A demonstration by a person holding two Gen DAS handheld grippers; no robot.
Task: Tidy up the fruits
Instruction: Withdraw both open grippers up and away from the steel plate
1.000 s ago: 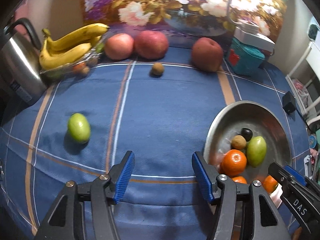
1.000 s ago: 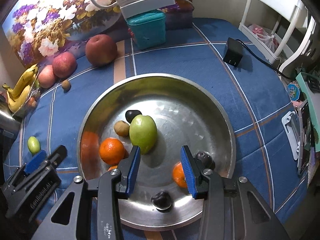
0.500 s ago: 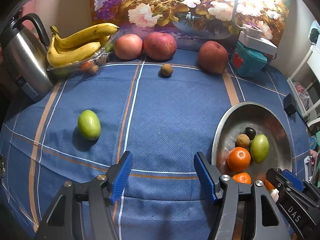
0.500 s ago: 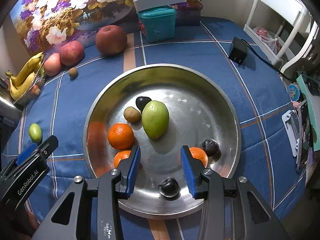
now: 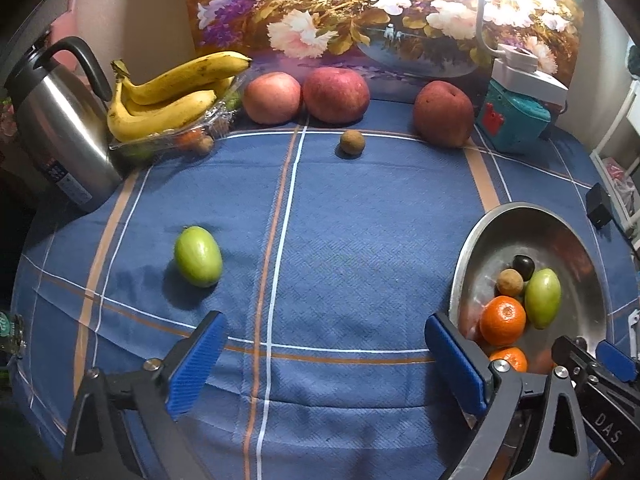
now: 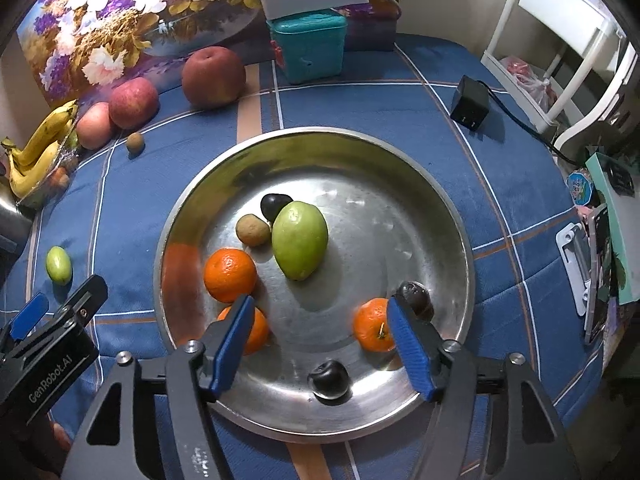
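Dark plum [image 6: 329,378] between opening jaws

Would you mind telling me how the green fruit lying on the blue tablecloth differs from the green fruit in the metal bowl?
The green fruit on the tablecloth lies alone on the cloth, touching nothing; the green fruit in the bowl rests inside the metal bowl against a small brown fruit and a dark fruit. The loose one looks rounder; the bowl one tapers to a point. Both are smooth, pale green ovals lying on their sides.
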